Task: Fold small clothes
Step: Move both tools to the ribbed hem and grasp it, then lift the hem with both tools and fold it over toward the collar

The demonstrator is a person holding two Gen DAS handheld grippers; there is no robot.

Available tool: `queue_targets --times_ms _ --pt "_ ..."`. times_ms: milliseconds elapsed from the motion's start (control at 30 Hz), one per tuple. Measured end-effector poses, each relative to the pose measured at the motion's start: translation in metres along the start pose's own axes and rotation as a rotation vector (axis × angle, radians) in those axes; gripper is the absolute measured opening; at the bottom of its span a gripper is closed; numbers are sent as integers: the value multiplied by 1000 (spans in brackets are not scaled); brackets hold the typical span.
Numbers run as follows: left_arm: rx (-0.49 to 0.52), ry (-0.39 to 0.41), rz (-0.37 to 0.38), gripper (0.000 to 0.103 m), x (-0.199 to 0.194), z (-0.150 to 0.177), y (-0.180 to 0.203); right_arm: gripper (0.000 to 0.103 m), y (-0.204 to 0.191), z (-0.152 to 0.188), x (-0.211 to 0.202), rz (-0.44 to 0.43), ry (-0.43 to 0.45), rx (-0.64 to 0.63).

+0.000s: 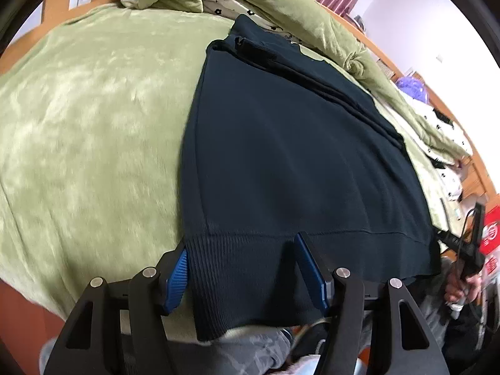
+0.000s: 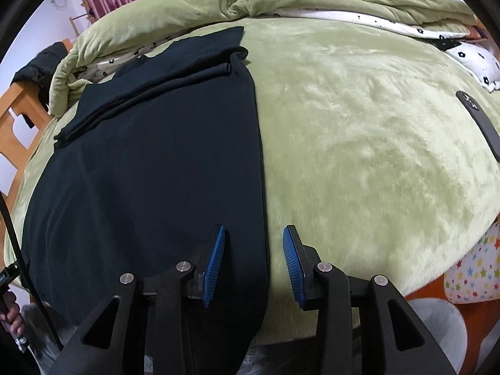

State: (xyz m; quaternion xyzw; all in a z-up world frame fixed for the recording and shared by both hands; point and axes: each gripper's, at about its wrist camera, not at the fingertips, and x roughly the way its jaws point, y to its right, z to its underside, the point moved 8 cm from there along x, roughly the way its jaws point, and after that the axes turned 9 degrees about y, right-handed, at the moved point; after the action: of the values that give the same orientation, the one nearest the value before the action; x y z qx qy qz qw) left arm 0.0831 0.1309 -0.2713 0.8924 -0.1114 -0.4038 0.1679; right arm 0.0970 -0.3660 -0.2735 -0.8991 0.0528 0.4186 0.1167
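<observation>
Dark top (image 1: 281,162) flat on bed (image 1: 93,109), sleeves folded in. Left claw (image 1: 247,268) wide, right claw (image 2: 253,259) narrower; both straddle hem corners, gripping nothing. Next likely: pinch corners, fold hem up to collar.

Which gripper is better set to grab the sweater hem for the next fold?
Probably left. The left gripper has open jaws straddling the dark sweater's ribbed hem. The right gripper straddles only the side edge, one pad over the green blanket.
</observation>
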Motion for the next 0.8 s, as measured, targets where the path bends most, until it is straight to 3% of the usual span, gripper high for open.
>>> queue_targets --times_ms 400,467,600,733,800 --pt "-41 -1 27 60 -9 14 3 41 -9 40 -24 -127 -54 72" --pt "-42 2 24 58 -10 15 4 41 -15 47 -27 -113 -50 48" --pt "-67 10 4 45 -11 14 2 41 -25 47 -28 -84 -41 -12" --pt "-104 0 -38 25 -12 13 -7 18 -30 44 -34 -91 -23 -44" --pt "-126 7 -34 15 -15 11 -9 14 -33 39 -39 -119 -7 -30"
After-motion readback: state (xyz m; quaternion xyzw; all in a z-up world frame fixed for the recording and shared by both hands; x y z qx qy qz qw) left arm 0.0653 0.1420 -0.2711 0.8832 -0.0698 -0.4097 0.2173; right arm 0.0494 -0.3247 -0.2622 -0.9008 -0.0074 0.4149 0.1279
